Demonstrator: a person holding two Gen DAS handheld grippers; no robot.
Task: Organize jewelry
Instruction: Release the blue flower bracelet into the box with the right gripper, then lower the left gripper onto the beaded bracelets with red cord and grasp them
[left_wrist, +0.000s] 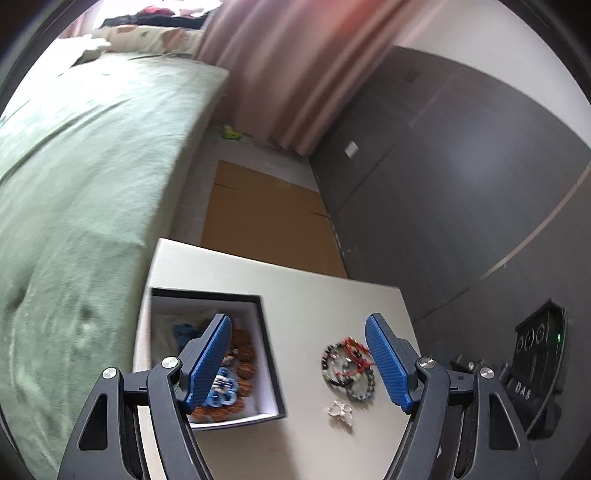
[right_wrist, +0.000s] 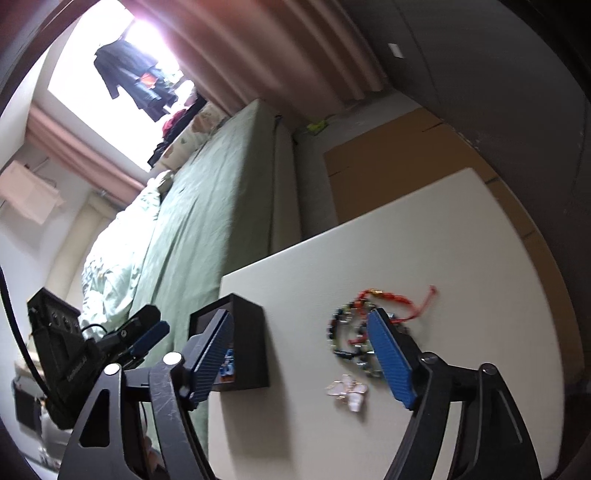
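Note:
A black box with a white lining (left_wrist: 267, 363) sits on the white table (left_wrist: 314, 302) and holds brown bead bracelets and a blue piece (left_wrist: 225, 393). To its right lie a pile of dark and red bead bracelets (left_wrist: 349, 365) and a white butterfly ornament (left_wrist: 341, 411). My left gripper (left_wrist: 299, 363) is open above the table between box and pile. In the right wrist view, my right gripper (right_wrist: 304, 356) is open over the butterfly ornament (right_wrist: 347, 395), with the bracelets (right_wrist: 354, 332) by its right finger and the box (right_wrist: 243, 347) by its left.
A bed with a green cover (left_wrist: 81, 184) runs along the table's left side. Flat cardboard (left_wrist: 266, 218) lies on the floor beyond the table. A dark wardrobe (left_wrist: 461, 177) stands to the right, pink curtains (left_wrist: 288, 62) behind. The left gripper's body (right_wrist: 66, 350) shows at left.

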